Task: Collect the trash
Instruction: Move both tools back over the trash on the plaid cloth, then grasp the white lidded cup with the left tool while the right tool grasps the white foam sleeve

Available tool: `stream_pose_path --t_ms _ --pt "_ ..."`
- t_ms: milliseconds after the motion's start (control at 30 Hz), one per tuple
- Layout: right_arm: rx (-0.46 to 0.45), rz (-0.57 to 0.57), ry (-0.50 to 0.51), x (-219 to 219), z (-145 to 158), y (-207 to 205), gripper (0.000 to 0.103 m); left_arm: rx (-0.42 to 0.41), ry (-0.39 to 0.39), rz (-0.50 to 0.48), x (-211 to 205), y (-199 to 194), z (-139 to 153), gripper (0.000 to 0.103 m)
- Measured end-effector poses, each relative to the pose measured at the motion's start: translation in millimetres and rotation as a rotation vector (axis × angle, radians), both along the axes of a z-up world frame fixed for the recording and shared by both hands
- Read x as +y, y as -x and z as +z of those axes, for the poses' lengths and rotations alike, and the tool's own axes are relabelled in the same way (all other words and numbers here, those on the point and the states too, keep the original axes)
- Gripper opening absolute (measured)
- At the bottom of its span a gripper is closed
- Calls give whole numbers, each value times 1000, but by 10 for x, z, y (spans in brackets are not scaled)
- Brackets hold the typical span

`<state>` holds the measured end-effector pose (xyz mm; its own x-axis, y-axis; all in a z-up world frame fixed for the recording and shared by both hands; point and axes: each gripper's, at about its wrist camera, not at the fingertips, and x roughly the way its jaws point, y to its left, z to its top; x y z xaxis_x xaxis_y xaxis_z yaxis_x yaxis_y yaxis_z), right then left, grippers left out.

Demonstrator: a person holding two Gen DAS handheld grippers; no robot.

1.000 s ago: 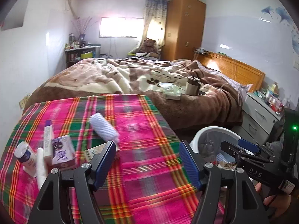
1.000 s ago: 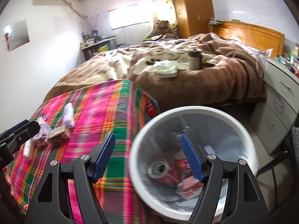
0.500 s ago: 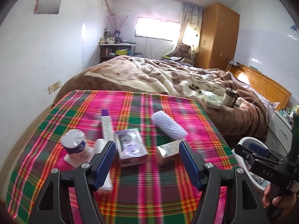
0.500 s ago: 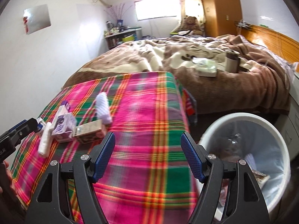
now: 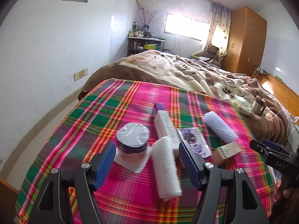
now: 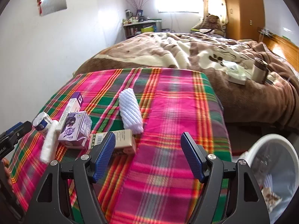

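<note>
White paper roll [image 5: 166, 166] — between left claw [image 5: 147, 160] jaws.

The right tongs [image 6: 147, 155] hang with jaws apart and empty over a desk under a pink-and-green plaid cloth [image 6: 168, 108]. Near their left pad lies a tan carton [image 6: 121, 142], touching a purple drink carton [image 6: 75, 128]. A white ribbed foam sleeve [image 6: 130, 112] lies just beyond. A white lined trash bin [image 6: 271, 169] stands at lower right.

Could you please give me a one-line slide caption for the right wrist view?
Open right tongs hover over a plaid cloth strewn with cartons and rolls, white trash bin at right.
</note>
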<state>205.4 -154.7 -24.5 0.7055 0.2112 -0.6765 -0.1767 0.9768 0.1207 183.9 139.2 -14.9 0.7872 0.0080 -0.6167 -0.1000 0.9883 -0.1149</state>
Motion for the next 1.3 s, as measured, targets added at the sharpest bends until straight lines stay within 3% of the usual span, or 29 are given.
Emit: stream_pose_path --t_ms 433,533,633,800,967,1033,1300 --pt "76 35 43 287 -186 -527 74 94 -2 12 257 -426 -313 70" --pt "88 43 51 330 -206 -587 62 115 13 2 278 -517 -378 70" --pt "98 52 56 367 -226 -623 60 122 9 -2 279 -563 -408 70" --pt "121 70 52 406 -260 -658 43 120 15 -15 274 -624 -417 70" --pt "121 85 54 438 -275 -647 32 117 16 -21 257 -632 -410 55" --pt "118 87 52 434 -272 -662 30 112 16 -26 247 -630 -403 51" --pt "102 89 24 401 -237 -577 27 92 13 -20 225 -574 -339 50"
